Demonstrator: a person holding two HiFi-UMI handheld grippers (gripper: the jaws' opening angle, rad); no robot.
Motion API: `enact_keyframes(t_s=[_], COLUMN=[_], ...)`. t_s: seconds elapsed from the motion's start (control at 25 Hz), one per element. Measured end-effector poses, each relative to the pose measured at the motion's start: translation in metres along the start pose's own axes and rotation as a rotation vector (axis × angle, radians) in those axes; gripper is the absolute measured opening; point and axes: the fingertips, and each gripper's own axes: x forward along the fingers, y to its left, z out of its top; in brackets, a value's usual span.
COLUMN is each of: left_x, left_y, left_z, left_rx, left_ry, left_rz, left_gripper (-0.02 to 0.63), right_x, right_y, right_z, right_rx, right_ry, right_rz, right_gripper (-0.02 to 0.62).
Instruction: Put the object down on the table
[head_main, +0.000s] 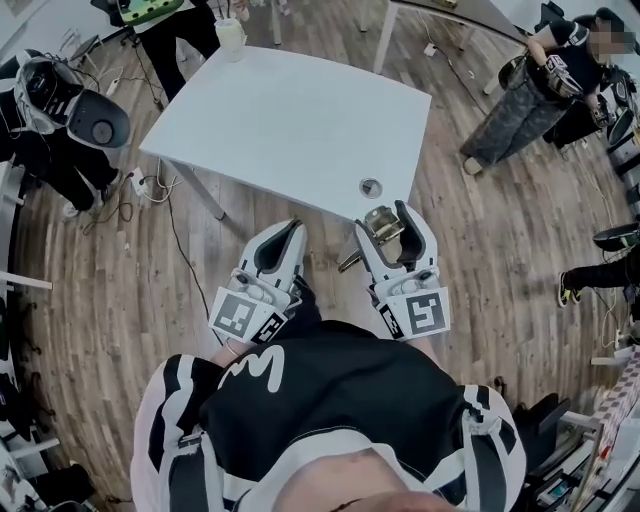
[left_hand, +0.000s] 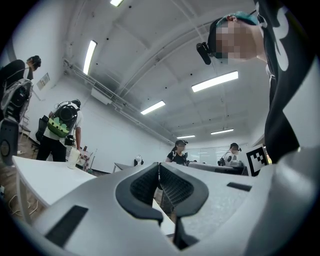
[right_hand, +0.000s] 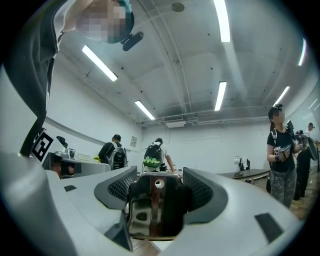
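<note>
Metal object (right_hand: 150, 212) between right tongs (right_hand: 159, 181)

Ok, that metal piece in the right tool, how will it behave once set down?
Probably rigid and heavy for its size: the metal piece looks like shiny hardware. It may slide on the smooth table. Its uneven shape, jutting past the right tool, suggests it could tip flat.

Metal object (head_main: 381, 226) – a small brass‑and‑steel fitting with a dark face, a pale inset plate and a small round hole near its top edge. It is clamped upright between the right tongs (head_main: 383, 217), clear of any support, with a slim stem slanting out below. It lies just short of the near edge of the white tabletop (head_main: 290, 120) – not resting on it.
</note>
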Motion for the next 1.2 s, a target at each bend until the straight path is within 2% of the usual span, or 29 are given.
enact_keyframes(t_s=[0.16,0.68,1.0,1.2], left_x=[0.023,0.137,0.181,0.198], left_y=[0.035,0.137,0.188,0.215], left_z=[-0.009,0.003,0.004,-0.001], left_rx=[-0.013,-0.018,-0.025,-0.031], left_ry=[0.02,0.044,0.058,0.062], left_rz=[-0.004,-0.089,-0.105,-0.121], left_gripper=[0.011,0.011,0.011,0.011], right_x=[0.038,0.165,0.224,0.252], right_y=[-0.009,-0.068,-0.093,-0.101], right_z=[-0.014,-0.033,-0.045,-0.053], right_rx=[0.032,0.022,0.049,0.002], right_ry=[0.03,0.027,0.042,0.011], right_rz=[-0.005,-0.079,-0.115,-0.125], right_gripper=[0.301,0.301,0.301,0.301])
